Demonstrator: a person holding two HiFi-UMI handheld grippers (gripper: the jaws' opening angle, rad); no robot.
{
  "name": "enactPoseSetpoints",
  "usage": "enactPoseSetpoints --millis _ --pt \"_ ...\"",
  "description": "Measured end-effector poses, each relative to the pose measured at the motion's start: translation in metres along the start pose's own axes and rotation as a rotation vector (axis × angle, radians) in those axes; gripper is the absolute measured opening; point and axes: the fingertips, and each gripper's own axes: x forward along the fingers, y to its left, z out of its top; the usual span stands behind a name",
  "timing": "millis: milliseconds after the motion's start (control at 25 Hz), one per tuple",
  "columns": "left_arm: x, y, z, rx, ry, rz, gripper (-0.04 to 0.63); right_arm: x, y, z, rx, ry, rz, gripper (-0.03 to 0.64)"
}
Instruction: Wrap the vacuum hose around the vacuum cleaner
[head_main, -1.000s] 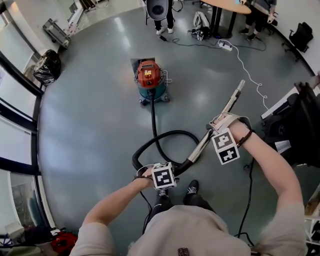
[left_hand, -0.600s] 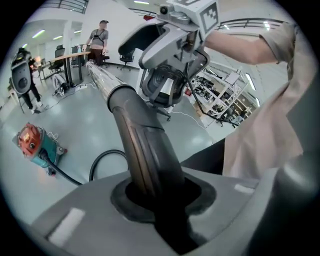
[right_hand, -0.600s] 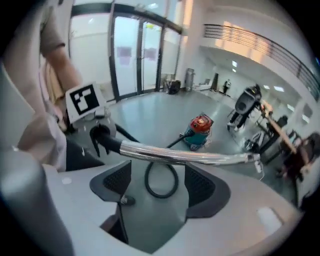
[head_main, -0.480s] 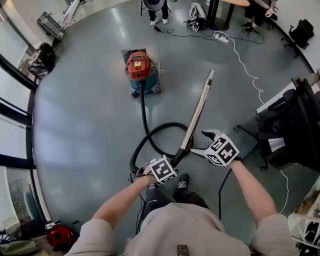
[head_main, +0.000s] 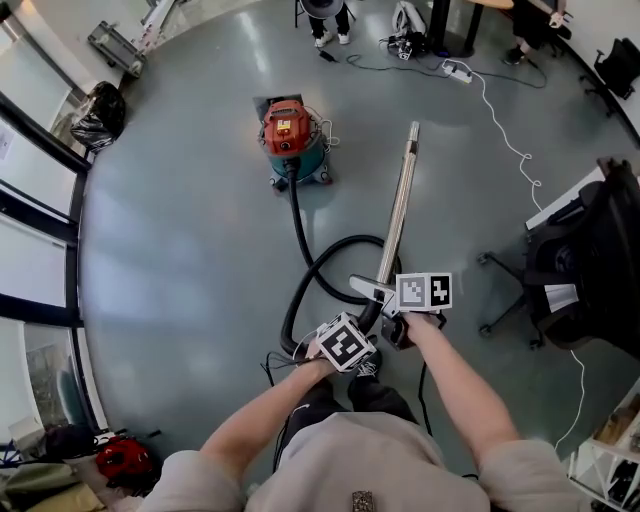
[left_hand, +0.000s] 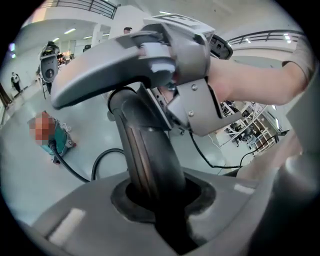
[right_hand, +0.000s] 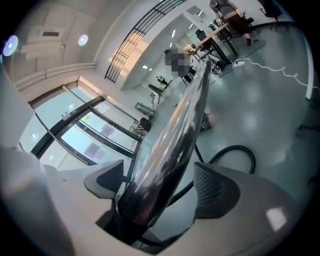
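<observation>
The vacuum cleaner (head_main: 290, 140) is sitting on the open floor at about 11 o'clock, well apart from the person. The vacuum hose (head_main: 295, 212) is running from it back toward 6 o'clock and lying in a loose loop just ahead of the person's shoes; nothing is wound round the body yet.

The metal wand (head_main: 398, 210) is pointing out toward 1 o'clock. The left gripper (left_hand: 160, 205) is clamping the hose's curved black end. The right gripper (right_hand: 157, 195) is straddling the wand near its lower end, jaws standing apart with a sliver of floor showing beside one pad.

That loose hold is worrying me. If the person lifts now, the smooth tube could be sliding through and its far end dropping or swinging toward the office chair (head_main: 560, 260) at 3 o'clock. Pulling on the hose might be dragging the cleaner along instead of gathering slack. The loop at the feet is looking like a trip hazard.
</observation>
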Motion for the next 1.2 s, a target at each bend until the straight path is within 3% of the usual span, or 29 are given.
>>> enactPoseSetpoints --millis 80,160,360,520,680,960,1000,1080,1200 --pt "0.002 -0.005 0.006 0.003 -0.018 0.008 0.092 0.004 0.003 0.001 0.022 -0.005 0.028 0.406" --pt "0.002 -0.005 0.004 0.006 0.002 0.028 0.091 0.005 0.006 0.000 0.022 -0.008 0.049 0.296" --pt "0.005 -0.006 -0.004 0.013 0.016 0.035 0.100 0.008 0.003 -0.006 0.101 -0.014 0.049 0.232" --pt "0.002 -0.002 0.001 0.024 -0.007 0.034 0.118 0.010 0.005 0.004 0.147 -0.048 0.031 0.201" --pt "-0.013 0.014 0.000 0.085 -0.040 0.064 0.118 0.008 0.013 0.033 0.168 -0.101 0.019 0.178" --pt "-0.056 0.034 0.023 0.147 -0.119 0.013 0.118 0.011 0.032 0.071 0.180 -0.158 -0.002 0.176" --pt "-0.060 0.039 0.023 0.161 -0.122 0.012 0.130 0.012 0.034 0.074 0.179 -0.167 -0.007 0.178" --pt "-0.071 0.050 0.022 0.173 -0.119 -0.006 0.221 0.016 0.038 0.081 0.174 -0.189 -0.016 0.178" --pt "-0.089 0.062 0.020 0.192 -0.112 -0.051 0.224 0.025 0.040 0.092 0.167 -0.213 -0.032 0.178"
